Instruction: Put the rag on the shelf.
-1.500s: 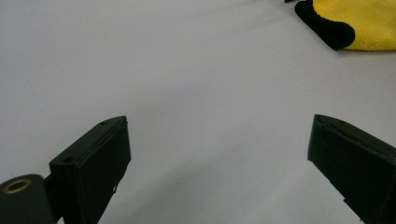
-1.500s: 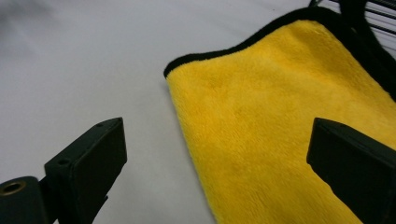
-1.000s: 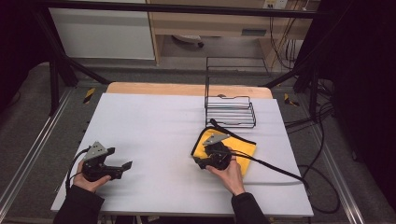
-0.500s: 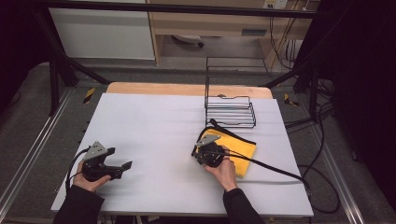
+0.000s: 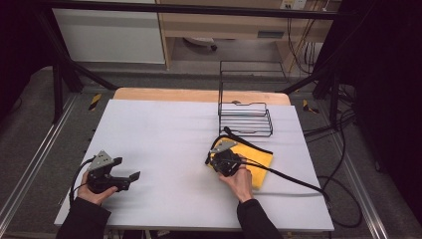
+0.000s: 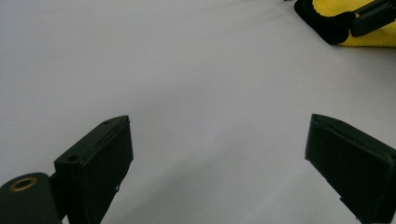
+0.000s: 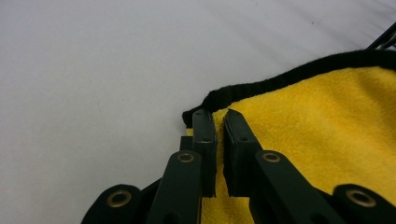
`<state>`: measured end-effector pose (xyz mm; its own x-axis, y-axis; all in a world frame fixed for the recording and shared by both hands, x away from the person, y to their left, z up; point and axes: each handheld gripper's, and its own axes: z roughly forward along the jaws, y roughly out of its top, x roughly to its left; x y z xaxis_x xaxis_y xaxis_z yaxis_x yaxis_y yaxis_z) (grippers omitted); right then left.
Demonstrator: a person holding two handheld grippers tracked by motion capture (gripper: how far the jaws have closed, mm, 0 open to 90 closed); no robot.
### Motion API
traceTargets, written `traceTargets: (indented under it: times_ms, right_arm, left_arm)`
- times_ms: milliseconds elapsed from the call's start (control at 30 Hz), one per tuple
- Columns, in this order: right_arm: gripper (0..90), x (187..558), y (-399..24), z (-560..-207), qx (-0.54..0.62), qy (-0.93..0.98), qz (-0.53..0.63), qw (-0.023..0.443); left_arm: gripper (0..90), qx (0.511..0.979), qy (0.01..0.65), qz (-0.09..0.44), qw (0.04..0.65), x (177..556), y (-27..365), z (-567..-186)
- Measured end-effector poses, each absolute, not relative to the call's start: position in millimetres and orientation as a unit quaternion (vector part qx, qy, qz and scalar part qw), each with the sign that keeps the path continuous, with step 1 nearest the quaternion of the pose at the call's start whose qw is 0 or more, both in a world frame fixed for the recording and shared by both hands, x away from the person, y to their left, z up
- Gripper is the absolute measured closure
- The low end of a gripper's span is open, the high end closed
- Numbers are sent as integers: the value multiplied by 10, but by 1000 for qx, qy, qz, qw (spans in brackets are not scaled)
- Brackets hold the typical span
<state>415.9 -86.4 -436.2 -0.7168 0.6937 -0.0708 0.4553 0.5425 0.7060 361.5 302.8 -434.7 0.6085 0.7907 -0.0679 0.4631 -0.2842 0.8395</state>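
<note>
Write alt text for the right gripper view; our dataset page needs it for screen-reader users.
The right gripper, fingers nearly together, pinches the corner of a yellow cloth with a black hem, lying on a white table.

Yellow cloth (image 5: 256,164), black-edged

Your right hand (image 5: 240,180) and right gripper (image 5: 224,158) cover the near-left corner of the cloth (image 5: 259,162) in the high view. In the right gripper view the jaws sit almost together at the cloth's black hem (image 7: 280,77); a pinched fold between them can't be confirmed. The cloth runs off the right edge there. In the left gripper view, the cloth (image 6: 369,41) is cropped at the top edge. Rack (image 5: 245,117) contents too small to read.
</note>
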Motion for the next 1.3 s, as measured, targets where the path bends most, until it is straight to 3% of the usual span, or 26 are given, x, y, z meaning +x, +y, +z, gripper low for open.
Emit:
traceTargets:
  times_ms: [267, 600, 933, 1133, 1300]
  right_arm:
    - [855, 3977, -941, -4162, 307, 866, 370, 142]
    - [853, 3627, -971, -4159, 258, 889, 369, 83]
    - [846, 3324, -1136, -4178, 231, 896, 374, 54]
    - [742, 3325, -1163, -4215, 242, 889, 389, 33]
    - [533, 3345, -1391, -4099, 276, 860, 424, 69]
  left_arm:
    - [76, 779, 404, 186, 442, 3614, 3025, -4343]
    - [77, 779, 404, 187, 441, 3609, 3023, -4337]
    - [76, 784, 402, 187, 435, 3605, 2993, -4335]
    - [70, 790, 398, 183, 429, 3598, 2939, -4316]
    - [55, 793, 396, 176, 428, 3599, 2854, -4283]
